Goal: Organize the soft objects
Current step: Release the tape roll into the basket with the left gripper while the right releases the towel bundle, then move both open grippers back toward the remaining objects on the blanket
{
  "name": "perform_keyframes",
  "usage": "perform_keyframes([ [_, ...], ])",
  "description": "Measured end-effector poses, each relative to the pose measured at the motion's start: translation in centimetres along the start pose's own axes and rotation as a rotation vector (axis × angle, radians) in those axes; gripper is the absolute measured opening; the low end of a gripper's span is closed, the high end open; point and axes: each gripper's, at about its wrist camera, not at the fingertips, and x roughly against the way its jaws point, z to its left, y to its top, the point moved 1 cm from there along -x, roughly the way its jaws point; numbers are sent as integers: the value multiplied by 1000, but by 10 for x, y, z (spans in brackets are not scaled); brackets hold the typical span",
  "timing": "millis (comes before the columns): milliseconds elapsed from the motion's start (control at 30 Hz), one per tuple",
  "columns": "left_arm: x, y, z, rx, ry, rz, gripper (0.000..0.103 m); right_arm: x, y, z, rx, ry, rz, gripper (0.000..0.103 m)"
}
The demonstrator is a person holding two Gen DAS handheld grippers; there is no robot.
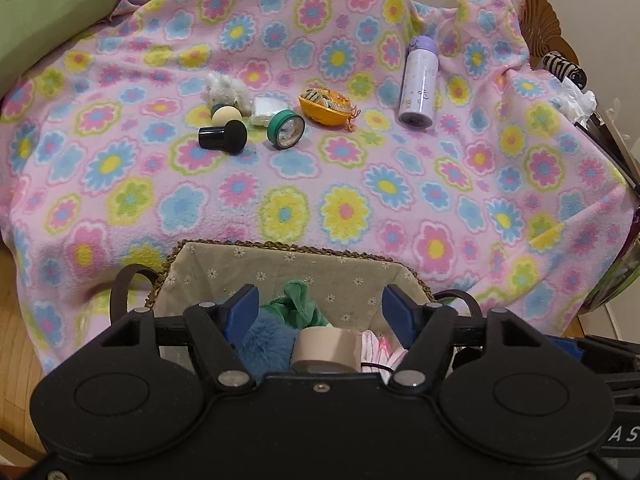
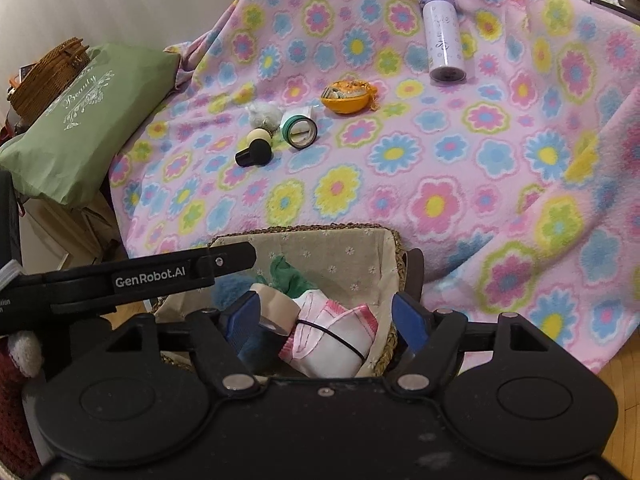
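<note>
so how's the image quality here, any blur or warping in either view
Left wrist view: strong fisheye bending at the edges, the basket rim bows; the blanket is soft and slightly fuzzy, lighting even. Right wrist view: same barrel warp, dark corners, the bottle leans; no harsh glare.

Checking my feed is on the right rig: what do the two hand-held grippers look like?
Both match: the left hand-held gripper and right hand-held gripper have matte black bodies with two round caps, silver pivot bolts and blue finger pads. In the right wrist view, the left unit's black side reads "GenRobot.AI" in white.
</note>
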Motion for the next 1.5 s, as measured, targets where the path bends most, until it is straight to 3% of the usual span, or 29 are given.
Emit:
perform_keyframes([
  [133,2,-1,1,3,26,-7,65,1,-1,-1,-7,-2,-4,73],
  [267,8,-1,0,-13,84,-34,74,2,-2,-1,-12,-7,-8,74],
  [633,16,-5,-10,-118,206,-70,77,3,-1,1,-6,-22,-17,78],
  [767,17,-5,-7,-109,217,-72,87,3,-1,1,-6,-25,-19,78],
  [1200,17,-6,-3,-108,231,-59,87,2,3,1,4,-45,-38,84],
  [1500,9,8,3,-136,208,-43,87,-2,19,7,78,-56,-66,92],
])
